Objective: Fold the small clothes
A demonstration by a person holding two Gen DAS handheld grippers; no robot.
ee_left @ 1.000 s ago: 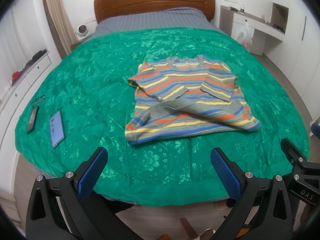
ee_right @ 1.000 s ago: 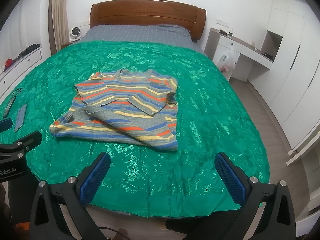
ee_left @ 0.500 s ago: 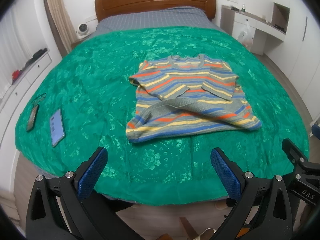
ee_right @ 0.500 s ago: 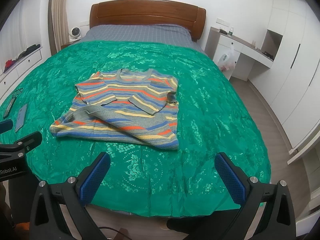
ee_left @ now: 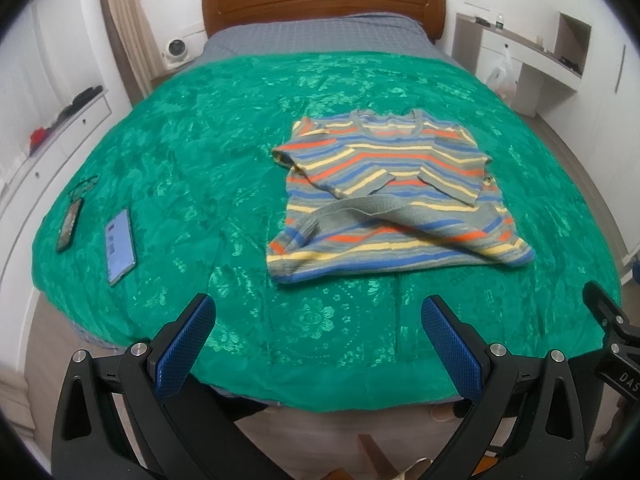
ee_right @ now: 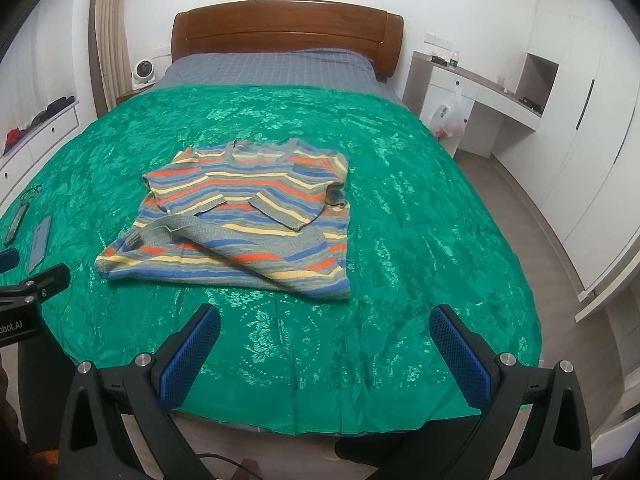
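Note:
A small striped sweater (ee_left: 392,196), in grey, blue, orange and yellow, lies on the green bedspread (ee_left: 208,152) with both sleeves folded in over the chest and the hem turned up across the lower part. It also shows in the right wrist view (ee_right: 248,216). My left gripper (ee_left: 318,344) is open and empty, held above the bed's near edge, short of the sweater. My right gripper (ee_right: 324,352) is open and empty too, near the same edge. Each gripper's body shows at the edge of the other's view.
Two phones (ee_left: 120,246) lie on the bedspread at the left, one dark (ee_left: 70,224). A wooden headboard (ee_left: 320,0) stands at the far end. White drawers (ee_left: 48,140) run along the left, a desk (ee_right: 480,92) and wardrobes along the right.
Both grippers have drifted slightly; the sweater sits a little lower in the views. The sweater itself has not moved.

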